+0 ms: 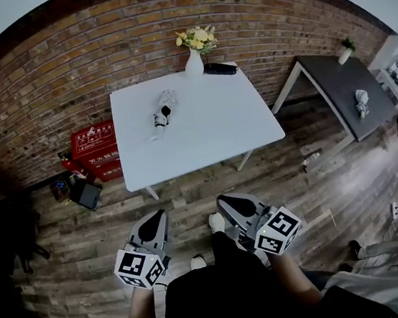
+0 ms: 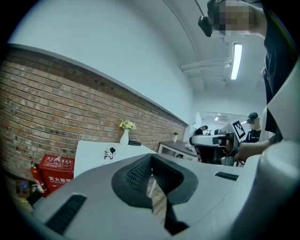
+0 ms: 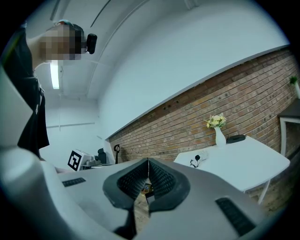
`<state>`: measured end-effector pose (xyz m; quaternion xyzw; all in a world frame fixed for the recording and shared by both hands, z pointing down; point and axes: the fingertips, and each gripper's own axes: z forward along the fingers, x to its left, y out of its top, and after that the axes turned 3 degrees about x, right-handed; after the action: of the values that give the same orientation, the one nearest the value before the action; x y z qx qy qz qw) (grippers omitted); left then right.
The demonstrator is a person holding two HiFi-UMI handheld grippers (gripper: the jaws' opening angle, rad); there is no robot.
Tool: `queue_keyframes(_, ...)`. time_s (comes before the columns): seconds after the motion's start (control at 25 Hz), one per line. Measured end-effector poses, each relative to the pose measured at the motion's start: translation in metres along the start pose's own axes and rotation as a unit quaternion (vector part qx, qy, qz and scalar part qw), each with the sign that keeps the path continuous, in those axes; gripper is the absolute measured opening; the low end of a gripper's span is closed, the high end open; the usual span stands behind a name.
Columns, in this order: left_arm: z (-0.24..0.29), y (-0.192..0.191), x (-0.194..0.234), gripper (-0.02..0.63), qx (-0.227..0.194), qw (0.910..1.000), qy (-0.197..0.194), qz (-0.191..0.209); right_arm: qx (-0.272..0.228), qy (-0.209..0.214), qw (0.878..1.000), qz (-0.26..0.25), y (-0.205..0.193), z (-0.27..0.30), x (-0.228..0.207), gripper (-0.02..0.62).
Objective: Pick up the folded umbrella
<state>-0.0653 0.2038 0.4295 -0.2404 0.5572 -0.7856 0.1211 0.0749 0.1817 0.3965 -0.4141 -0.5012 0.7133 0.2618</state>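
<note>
Left gripper [image 1: 157,216], right gripper [image 1: 224,202]: jaws pressed together, empty, held low before white table [image 1: 204,143]. Folded umbrella [image 1: 162,112], seemingly the pale bundle: lying on tabletop, well apart from both.

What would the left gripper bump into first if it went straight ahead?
The left gripper aims low, so likely the white table's near leg, or the floor beneath; depth is unclear.

dark oblong thing [image 1: 221,68] beside the vase [image 1: 194,63], too small to identify; white-and-black bundle [image 1: 163,110] on the white table [image 1: 210,135], its make unclear; print on the red boxes [image 1: 95,147] was illegible; someone's legs [image 1: 379,249] at the right edge, cut off
</note>
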Motion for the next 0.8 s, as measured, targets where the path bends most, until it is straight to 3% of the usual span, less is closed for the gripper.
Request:
queue_keyframes(0.48,0.079,0.032,0.029,0.014,0.007,0.9997,0.024,0.007,0.007,0.02,1.0,0.001,0.035,0.037,-0.082,0.023)
queue_keyframes(0.8,0.131,0.045,0.042,0.014,0.024,0.9978,0.061,-0.004,0.014,0.049,0.999,0.017,0.055,0.057,-0.141,0.021)
